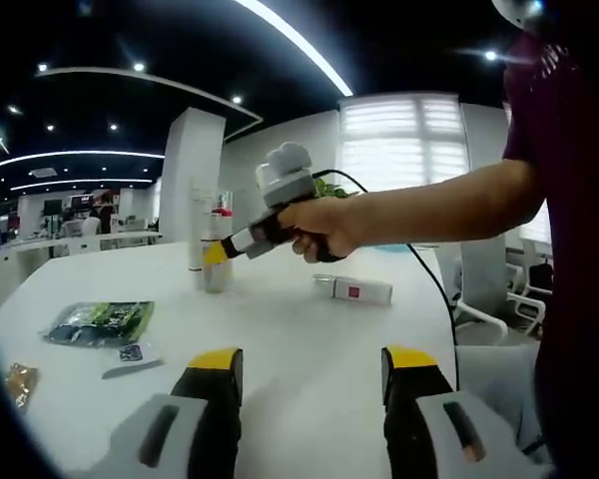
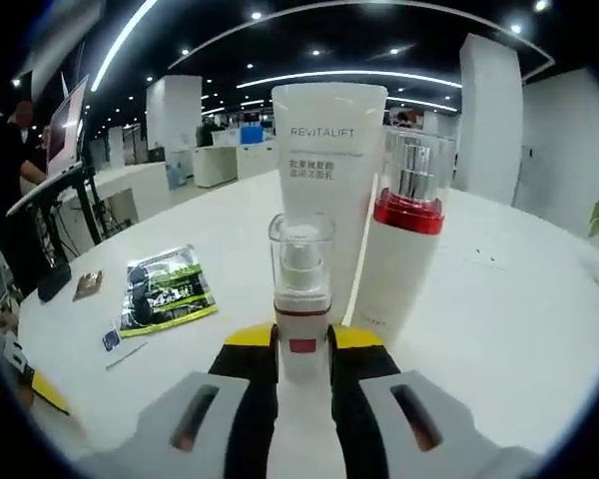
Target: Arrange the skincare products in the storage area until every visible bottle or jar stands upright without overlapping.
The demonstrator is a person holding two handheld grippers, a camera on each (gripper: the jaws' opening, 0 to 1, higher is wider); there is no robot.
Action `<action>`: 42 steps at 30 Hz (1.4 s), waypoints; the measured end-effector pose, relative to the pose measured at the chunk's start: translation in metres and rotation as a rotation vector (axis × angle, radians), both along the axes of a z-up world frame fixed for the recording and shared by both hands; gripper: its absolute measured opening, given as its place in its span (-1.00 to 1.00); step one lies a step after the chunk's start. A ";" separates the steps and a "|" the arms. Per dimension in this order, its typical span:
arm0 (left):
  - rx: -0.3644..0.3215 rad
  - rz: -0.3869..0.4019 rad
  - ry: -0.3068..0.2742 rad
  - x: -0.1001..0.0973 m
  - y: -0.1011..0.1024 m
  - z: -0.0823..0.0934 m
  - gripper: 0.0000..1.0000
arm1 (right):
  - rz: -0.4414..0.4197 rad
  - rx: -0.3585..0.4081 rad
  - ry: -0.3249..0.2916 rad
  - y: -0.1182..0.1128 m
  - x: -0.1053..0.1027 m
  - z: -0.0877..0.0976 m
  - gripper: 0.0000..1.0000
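Skincare bottles fill the middle of the right gripper view: a small pump bottle (image 2: 300,299) with a clear cap stands upright at lower centre, its base pinched between the yellow-tipped jaws of the right gripper (image 2: 301,344), which are closed almost to the bottle's width. Just behind it rise a tall white tube (image 2: 327,170) marked REVITALIFT and, to its right, a red-collared bottle (image 2: 409,235); all 3 look vertical and crowd close together.

In the left gripper view, 1 white tube with a red label (image 1: 352,289) lies flat on the white table (image 1: 280,339), right of centre, its long axis running left to right. It sits ahead of the left gripper (image 1: 311,379), whose jaws stand wide apart and hold nothing. That arm looks the likelier one to stand it up.
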State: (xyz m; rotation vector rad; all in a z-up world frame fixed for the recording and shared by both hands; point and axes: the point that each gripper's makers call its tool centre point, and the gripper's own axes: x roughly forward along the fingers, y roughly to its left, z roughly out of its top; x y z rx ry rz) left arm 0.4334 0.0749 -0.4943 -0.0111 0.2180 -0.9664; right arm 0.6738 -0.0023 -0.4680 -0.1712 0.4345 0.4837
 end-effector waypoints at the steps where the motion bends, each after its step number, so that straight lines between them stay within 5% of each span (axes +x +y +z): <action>1: -0.001 0.000 0.000 0.000 0.000 0.000 0.15 | -0.009 -0.004 -0.006 -0.001 0.000 0.000 -0.64; 11: -0.013 -0.002 0.000 0.000 -0.001 0.002 0.16 | -0.088 0.053 -0.027 -0.003 0.002 0.000 -0.64; 15: -0.016 -0.001 0.000 0.000 -0.001 0.002 0.16 | -0.088 0.055 -0.029 0.000 0.000 -0.004 -0.46; 22: -0.014 -0.007 0.001 -0.001 -0.002 0.002 0.15 | -0.068 0.012 -0.028 -0.006 -0.005 -0.006 -0.66; 42: -0.004 -0.010 0.007 -0.002 -0.002 0.000 0.14 | -0.069 0.043 -0.019 -0.004 -0.009 -0.006 -0.71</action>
